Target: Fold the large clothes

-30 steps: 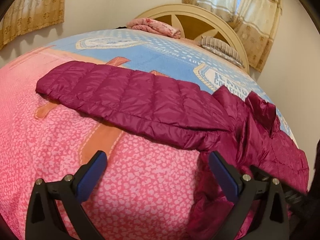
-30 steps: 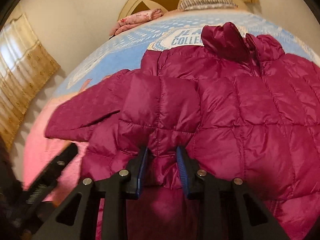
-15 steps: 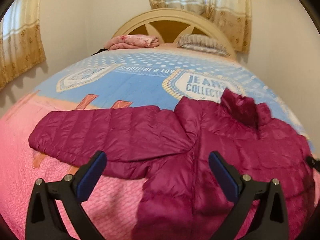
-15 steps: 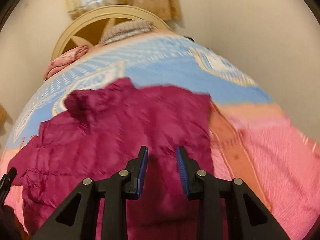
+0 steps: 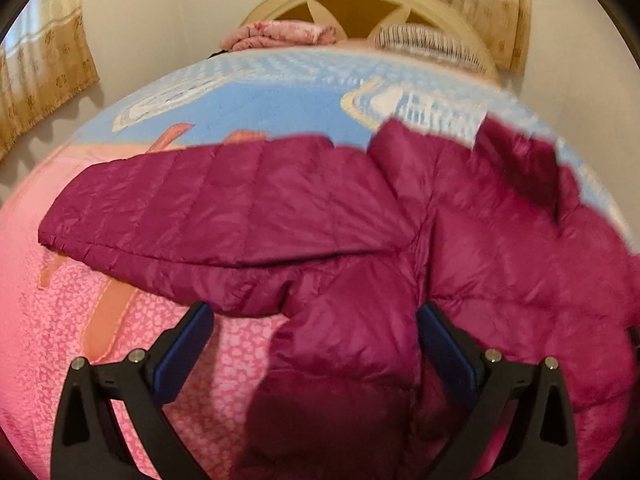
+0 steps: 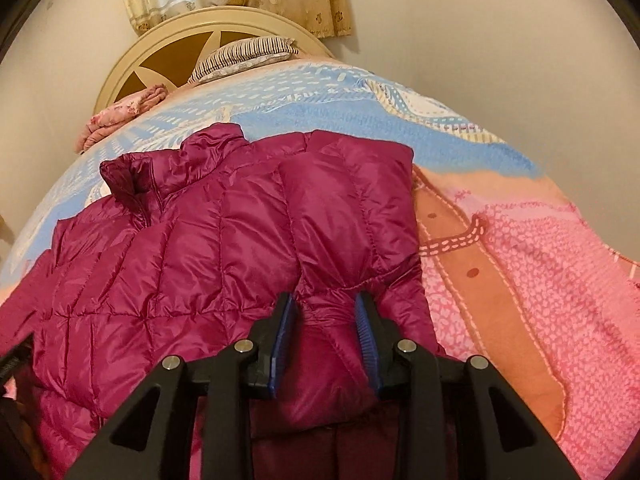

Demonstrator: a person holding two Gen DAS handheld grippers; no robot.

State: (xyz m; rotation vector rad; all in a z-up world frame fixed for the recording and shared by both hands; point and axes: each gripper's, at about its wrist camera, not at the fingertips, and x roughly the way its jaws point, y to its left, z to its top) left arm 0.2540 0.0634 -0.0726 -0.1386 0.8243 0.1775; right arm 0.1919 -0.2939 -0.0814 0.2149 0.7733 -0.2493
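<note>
A magenta quilted puffer jacket [image 5: 480,260] lies front up on the bed, collar toward the headboard. One sleeve [image 5: 200,208] stretches out to the left over the pink cover. My left gripper [image 5: 316,328] hovers open above the jacket's left side, just below that sleeve, touching nothing. In the right wrist view the jacket [image 6: 180,260] has its other side panel [image 6: 352,200] folded in, with a straight edge at the right. My right gripper [image 6: 326,312] pinches a bunched ridge of that panel between its blue pads, and its jaws are opening.
The bed cover [image 5: 80,340] is pink near me and blue farther up. A striped pillow [image 6: 248,52] and a folded pink blanket [image 5: 280,34] lie by the cream headboard [image 6: 132,60]. Walls and curtains close in on both sides. Part of the left gripper [image 6: 16,356] shows at the edge.
The right gripper has swung to the jacket's right side with fabric in it, and that side now lies folded inward. The left gripper has shifted over the jacket's left side.
</note>
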